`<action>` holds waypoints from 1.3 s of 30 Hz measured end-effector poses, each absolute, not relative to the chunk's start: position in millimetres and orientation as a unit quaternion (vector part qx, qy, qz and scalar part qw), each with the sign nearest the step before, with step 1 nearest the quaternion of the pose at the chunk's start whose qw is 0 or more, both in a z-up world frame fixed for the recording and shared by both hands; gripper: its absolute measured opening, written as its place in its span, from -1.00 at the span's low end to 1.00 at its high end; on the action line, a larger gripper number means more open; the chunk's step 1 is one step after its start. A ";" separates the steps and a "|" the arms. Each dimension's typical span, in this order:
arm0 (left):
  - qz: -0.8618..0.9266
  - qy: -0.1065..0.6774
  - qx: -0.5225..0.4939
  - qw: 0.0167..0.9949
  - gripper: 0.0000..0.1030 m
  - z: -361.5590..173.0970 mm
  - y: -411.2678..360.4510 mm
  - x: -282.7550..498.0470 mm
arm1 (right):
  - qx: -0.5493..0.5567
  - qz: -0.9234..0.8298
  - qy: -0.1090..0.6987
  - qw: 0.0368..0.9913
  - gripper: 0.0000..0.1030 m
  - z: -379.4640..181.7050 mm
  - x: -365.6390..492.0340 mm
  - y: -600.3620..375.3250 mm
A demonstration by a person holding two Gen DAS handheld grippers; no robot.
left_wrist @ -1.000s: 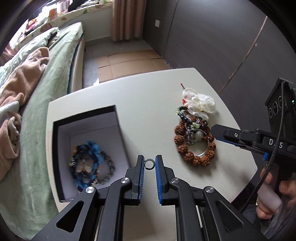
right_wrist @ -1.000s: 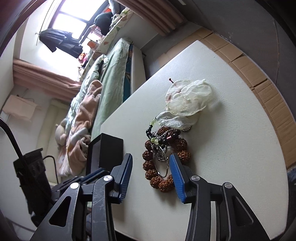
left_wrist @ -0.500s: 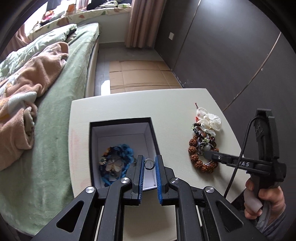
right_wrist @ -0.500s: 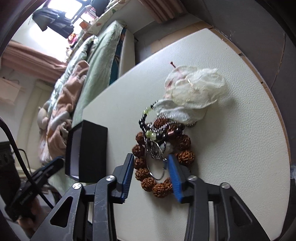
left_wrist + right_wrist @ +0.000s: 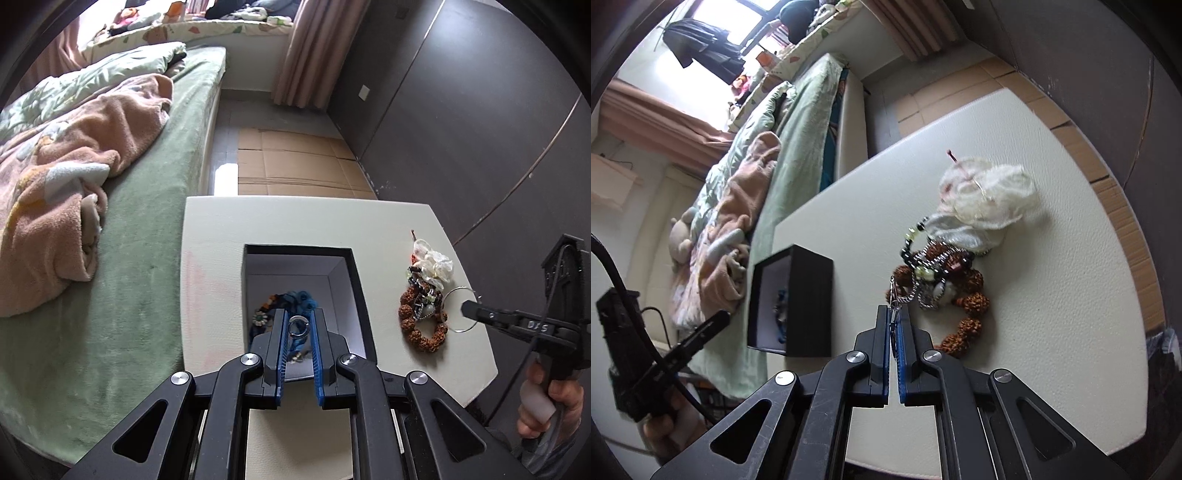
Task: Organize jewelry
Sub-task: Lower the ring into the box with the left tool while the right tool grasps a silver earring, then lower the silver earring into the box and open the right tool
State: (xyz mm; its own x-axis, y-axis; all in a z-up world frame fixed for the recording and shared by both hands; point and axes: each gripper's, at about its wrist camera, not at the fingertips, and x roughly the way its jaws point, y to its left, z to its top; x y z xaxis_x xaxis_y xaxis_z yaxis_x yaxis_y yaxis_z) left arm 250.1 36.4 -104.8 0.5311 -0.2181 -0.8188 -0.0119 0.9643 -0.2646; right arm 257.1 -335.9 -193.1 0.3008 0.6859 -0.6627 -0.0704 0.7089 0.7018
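My left gripper is shut on a small silver ring and holds it above the open black jewelry box, which holds blue beaded jewelry. My right gripper is shut on a thin silver hoop at the edge of the jewelry pile: a brown bead bracelet, dark beads, chain and white fabric flower on the white table. The box also shows in the right wrist view.
A bed with green sheet and pink blanket runs along the table's left side. Dark wall panels stand to the right. Cardboard covers the floor beyond the table.
My left gripper moved with the ring from the table to over the box. My right gripper closed on the silver hoop and lifted it slightly off the pile.
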 end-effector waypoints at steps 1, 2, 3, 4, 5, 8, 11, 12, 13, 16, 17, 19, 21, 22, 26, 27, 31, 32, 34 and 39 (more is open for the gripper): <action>-0.058 0.479 -0.123 0.867 -0.76 -104.3 40.0 249.7 | 0.286 0.252 0.531 0.756 -0.91 -186.6 257.1 -335.8; -0.057 0.477 -0.126 0.868 -0.76 -104.2 43.6 249.5 | 0.284 0.253 0.528 0.759 -0.91 -180.6 257.5 -334.2; -0.056 0.476 -0.129 0.868 -0.76 -104.4 46.7 249.9 | 0.283 0.254 0.524 0.762 -0.91 -174.3 258.1 -332.5; -0.056 0.476 -0.132 0.868 -0.76 -104.4 49.2 250.7 | 0.282 0.257 0.520 0.765 -0.91 -167.6 258.8 -331.0; -0.056 0.475 -0.135 0.868 -0.76 -104.7 51.2 251.7 | 0.281 0.259 0.517 0.766 -0.91 -162.5 259.5 -329.3; -0.064 0.470 -0.147 0.868 -0.76 -102.9 55.0 256.0 | 0.277 0.270 0.509 0.769 -0.91 -146.1 261.2 -320.4; -0.075 0.467 -0.160 0.867 -0.76 -100.5 54.8 261.0 | 0.270 0.284 0.504 0.770 -0.91 -134.4 261.8 -306.4; -0.077 0.469 -0.165 0.864 -0.75 -100.9 55.1 263.1 | 0.267 0.287 0.503 0.770 -0.91 -131.8 262.3 -301.3; -0.082 0.476 -0.172 0.859 -0.75 -102.2 55.2 266.0 | 0.265 0.291 0.503 0.769 -0.91 -129.6 262.9 -295.4; -0.092 0.502 -0.196 0.838 -0.71 -109.5 59.0 271.6 | 0.263 0.300 0.506 0.765 -0.91 -127.6 264.7 -280.5; -0.092 0.504 -0.202 0.835 -0.70 -111.0 61.5 271.3 | 0.262 0.303 0.507 0.763 -0.91 -127.9 265.0 -277.5; -0.088 0.504 -0.206 0.834 -0.67 -112.6 66.5 268.9 | 0.259 0.309 0.510 0.760 -0.91 -128.1 265.7 -266.8; -0.079 0.504 -0.208 0.835 -0.35 -113.8 72.8 264.9 | 0.257 0.316 0.513 0.756 -0.91 -128.3 266.2 -255.5; -0.074 0.503 -0.209 0.835 -0.22 -114.1 76.1 262.6 | 0.256 0.320 0.514 0.754 -0.91 -129.0 266.4 -249.7; -0.052 0.491 -0.220 0.841 0.11 -112.6 91.9 252.6 | 0.251 0.330 0.521 0.746 -0.91 -132.5 268.2 -229.5; -0.048 0.492 -0.221 0.841 0.11 -112.9 94.6 251.6 | 0.250 0.333 0.522 0.744 -0.91 -133.5 269.1 -224.3; -0.034 0.495 -0.227 0.838 0.12 -113.3 105.2 247.1 | 0.244 0.344 0.524 0.740 -0.91 -133.4 272.6 -205.3; -0.032 0.494 -0.229 0.838 0.12 -113.3 106.2 246.4 | 0.241 0.347 0.524 0.740 -0.91 -132.8 273.6 -201.4; -0.030 0.495 -0.231 0.837 0.12 -113.5 106.6 246.2 | 0.228 0.342 0.532 0.741 -0.85 -133.6 276.9 -193.3; -0.037 0.501 -0.220 0.836 0.12 -113.9 98.2 247.2 | 0.237 0.343 0.529 0.739 -0.01 -134.8 273.1 -195.7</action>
